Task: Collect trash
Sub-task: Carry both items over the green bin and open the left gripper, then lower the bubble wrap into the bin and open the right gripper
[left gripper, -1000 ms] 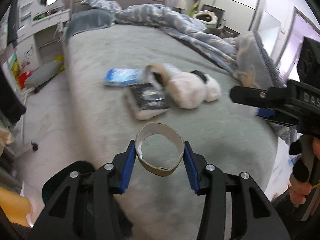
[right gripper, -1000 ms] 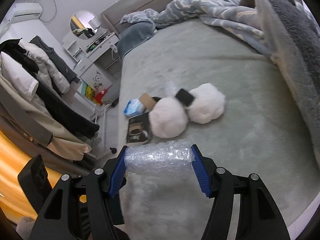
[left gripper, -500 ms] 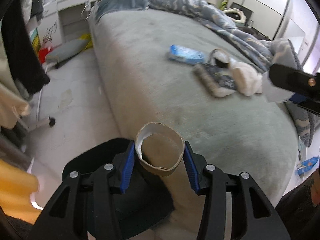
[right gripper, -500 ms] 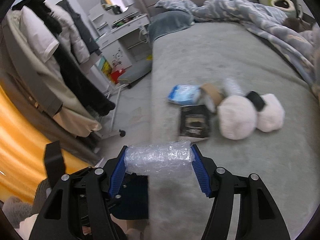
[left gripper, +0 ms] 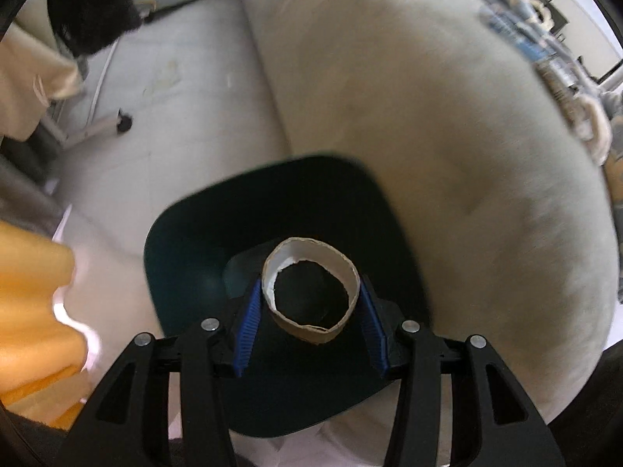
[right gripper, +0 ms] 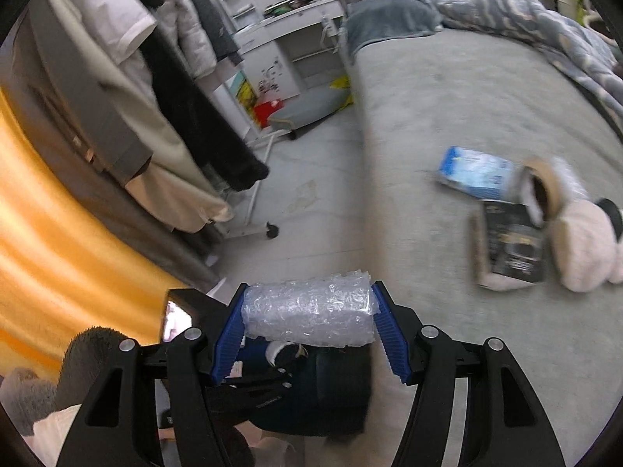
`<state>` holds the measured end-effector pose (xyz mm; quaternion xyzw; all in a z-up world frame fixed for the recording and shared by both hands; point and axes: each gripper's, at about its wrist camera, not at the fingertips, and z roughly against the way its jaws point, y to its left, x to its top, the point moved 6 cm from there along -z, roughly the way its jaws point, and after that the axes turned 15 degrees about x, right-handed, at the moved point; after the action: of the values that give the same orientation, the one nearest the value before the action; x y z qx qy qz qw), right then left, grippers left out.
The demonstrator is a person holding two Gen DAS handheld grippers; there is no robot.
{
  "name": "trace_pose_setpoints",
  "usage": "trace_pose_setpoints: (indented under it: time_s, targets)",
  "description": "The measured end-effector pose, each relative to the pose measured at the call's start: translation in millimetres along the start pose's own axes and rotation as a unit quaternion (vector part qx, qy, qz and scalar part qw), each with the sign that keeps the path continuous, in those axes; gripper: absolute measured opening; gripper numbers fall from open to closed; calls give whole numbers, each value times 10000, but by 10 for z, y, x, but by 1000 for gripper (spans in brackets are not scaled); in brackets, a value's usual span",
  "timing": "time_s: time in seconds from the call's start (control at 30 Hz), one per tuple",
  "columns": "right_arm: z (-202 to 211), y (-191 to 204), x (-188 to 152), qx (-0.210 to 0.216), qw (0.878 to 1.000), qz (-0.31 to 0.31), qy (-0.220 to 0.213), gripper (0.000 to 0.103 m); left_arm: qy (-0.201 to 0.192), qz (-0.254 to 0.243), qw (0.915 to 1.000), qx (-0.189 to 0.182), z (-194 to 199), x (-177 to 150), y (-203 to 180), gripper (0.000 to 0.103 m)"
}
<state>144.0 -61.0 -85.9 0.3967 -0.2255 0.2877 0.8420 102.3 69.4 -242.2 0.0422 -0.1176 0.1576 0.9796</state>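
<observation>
My left gripper (left gripper: 310,321) is shut on a cardboard tape ring (left gripper: 311,321), pointing steeply down over the mouth of a dark bin (left gripper: 194,249) on the floor beside the bed. My right gripper (right gripper: 309,329) is shut on a roll of bubble wrap (right gripper: 307,313), held crosswise between the blue pads. Below it in the right wrist view sits the same dark bin (right gripper: 338,408) with the left gripper and its ring over it. On the bed lie a blue packet (right gripper: 473,171), a cardboard tape roll (right gripper: 541,186), a dark book (right gripper: 510,249) and white fluffy earmuffs (right gripper: 580,249).
The grey bed (left gripper: 428,116) fills the right side. A clothes rack with hanging coats (right gripper: 155,78) on a wheeled base (right gripper: 249,229) stands at the left, next to an orange curtain (right gripper: 58,233). A white desk (right gripper: 280,35) is at the back. A rumpled blue duvet (right gripper: 525,19) lies on the far bed.
Both grippers have swung left off the bed toward the floor. The left one has tipped down and dropped over the dark bin, ring still held. The bubble wrap stays gripped.
</observation>
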Motion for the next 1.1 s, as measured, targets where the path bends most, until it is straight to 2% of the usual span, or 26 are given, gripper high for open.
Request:
trace_pose_setpoints:
  time_s: [0.27,0.43,0.53,0.73,0.93,1.1]
  targets:
    - [-367,80,-56,3,9988,-65,480,63,735,127,9971,-134,-294,-263,223,51]
    - [-550,47,-127,-30,9973,-112,729,63,816,210,9963,-138,-330,-298,293,62]
    - [-637,0,-182,-64,9963,-137,848,63,769,230,9966,-196,-298,-309,340,67]
    - [-811,-64,-257,-118,9943,-207,1037,63,611,238,9977,-160,-144,-310,453,69]
    - [-964,-126,-307,-174,9927,-250,1165,63,218,237,9995,-31,82,-279,578,69]
    - [-1077,-212,-367,-230,9910,-286,1286,63,-264,374,9990,10,326,-209,713,69]
